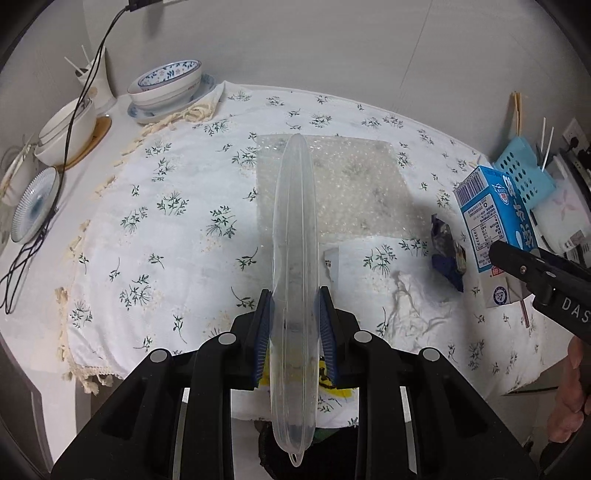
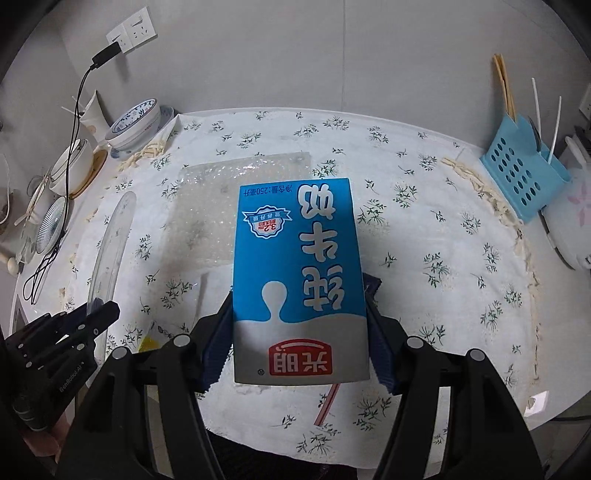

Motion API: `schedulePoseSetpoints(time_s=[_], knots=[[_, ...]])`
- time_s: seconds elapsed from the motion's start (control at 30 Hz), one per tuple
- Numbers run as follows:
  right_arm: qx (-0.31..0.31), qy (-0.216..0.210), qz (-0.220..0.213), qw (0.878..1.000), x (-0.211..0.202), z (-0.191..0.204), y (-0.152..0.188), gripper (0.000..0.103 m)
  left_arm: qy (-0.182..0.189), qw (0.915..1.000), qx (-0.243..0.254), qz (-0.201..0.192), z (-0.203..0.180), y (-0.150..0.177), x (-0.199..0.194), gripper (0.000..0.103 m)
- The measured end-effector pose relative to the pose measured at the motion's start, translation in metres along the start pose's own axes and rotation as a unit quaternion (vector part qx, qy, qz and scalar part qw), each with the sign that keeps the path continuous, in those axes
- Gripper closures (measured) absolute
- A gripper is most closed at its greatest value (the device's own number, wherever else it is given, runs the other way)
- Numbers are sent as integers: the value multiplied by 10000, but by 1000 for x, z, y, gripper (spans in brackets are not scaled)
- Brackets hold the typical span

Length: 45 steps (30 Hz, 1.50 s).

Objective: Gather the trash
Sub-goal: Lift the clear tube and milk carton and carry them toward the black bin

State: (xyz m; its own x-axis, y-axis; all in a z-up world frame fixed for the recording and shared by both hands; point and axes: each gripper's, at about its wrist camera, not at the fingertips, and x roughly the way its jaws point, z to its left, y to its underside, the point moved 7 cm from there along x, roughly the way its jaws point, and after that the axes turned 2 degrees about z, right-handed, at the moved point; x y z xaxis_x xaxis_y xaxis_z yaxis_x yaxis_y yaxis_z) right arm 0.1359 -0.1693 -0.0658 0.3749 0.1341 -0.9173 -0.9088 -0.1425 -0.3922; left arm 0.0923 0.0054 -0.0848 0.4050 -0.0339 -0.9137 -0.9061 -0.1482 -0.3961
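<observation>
Flowered white cloth (image 1: 177, 206) with a fringed edge covers the surface in the left wrist view, and a plain pale wall rises behind it. The left tongs (image 1: 295, 325) are clamped on a clear plastic lid (image 1: 293, 258), held on edge above the cloth. One sheet of bubble wrap (image 1: 351, 184) lies flat past it, with one crumpled tissue (image 1: 410, 306) and one dark blue wrapper (image 1: 448, 254) nearer to the right. At the far left stand two stacked patterned bowls (image 1: 166, 83) on a plate, one white pot (image 1: 64, 131) and one ribbed saucer (image 1: 35, 205), crossed by a black cable (image 1: 75, 110). At the right edge the other tongs hold a blue milk carton (image 1: 487, 221) before one blue basket (image 1: 524, 170). In the right wrist view, the right tongs (image 2: 301, 336) are clamped on the carton's two sides, lifting it upside down above the cloth, a pink straw (image 2: 327, 404) hanging from its end. One wall socket (image 2: 131, 29) carries a black plug, and the basket (image 2: 524, 177) holds two chopsticks (image 2: 504, 86).
</observation>
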Motion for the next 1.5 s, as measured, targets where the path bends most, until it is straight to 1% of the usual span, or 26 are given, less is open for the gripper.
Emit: schedulePoseSetpoints(time_s=[0.2,0.43,0.67,0.87,0.97,1.13,1.33,1.5], knots=[[54,-8,-139,9999,-21,8,20,42,110,9999,105,-14,-5,15,-16,79],[132,-28,-313,9994,-44,7,36,42,267,9994,220,-77,-15,30,-32,79],[58,-126,-445,9989,-58,5,50,42,397,9990,165,-151,-18,43,-42,79],[179,-196,-449,9986,-63,2,72,42,470,9986,113,-219,-17,58,-49,79],[177,-286,-383,9987,-66,6,84,42,483,9986,127,-185,-19,69,-48,79],[149,-330,-390,9986,-71,13,103,42,555,9981,181,-179,-25,86,-54,79],[95,-305,-394,9987,-76,17,121,42,565,9980,195,-219,-27,102,-60,79],[44,-254,-405,9988,-78,20,133,42,623,9977,223,-164,-27,115,-59,79]])
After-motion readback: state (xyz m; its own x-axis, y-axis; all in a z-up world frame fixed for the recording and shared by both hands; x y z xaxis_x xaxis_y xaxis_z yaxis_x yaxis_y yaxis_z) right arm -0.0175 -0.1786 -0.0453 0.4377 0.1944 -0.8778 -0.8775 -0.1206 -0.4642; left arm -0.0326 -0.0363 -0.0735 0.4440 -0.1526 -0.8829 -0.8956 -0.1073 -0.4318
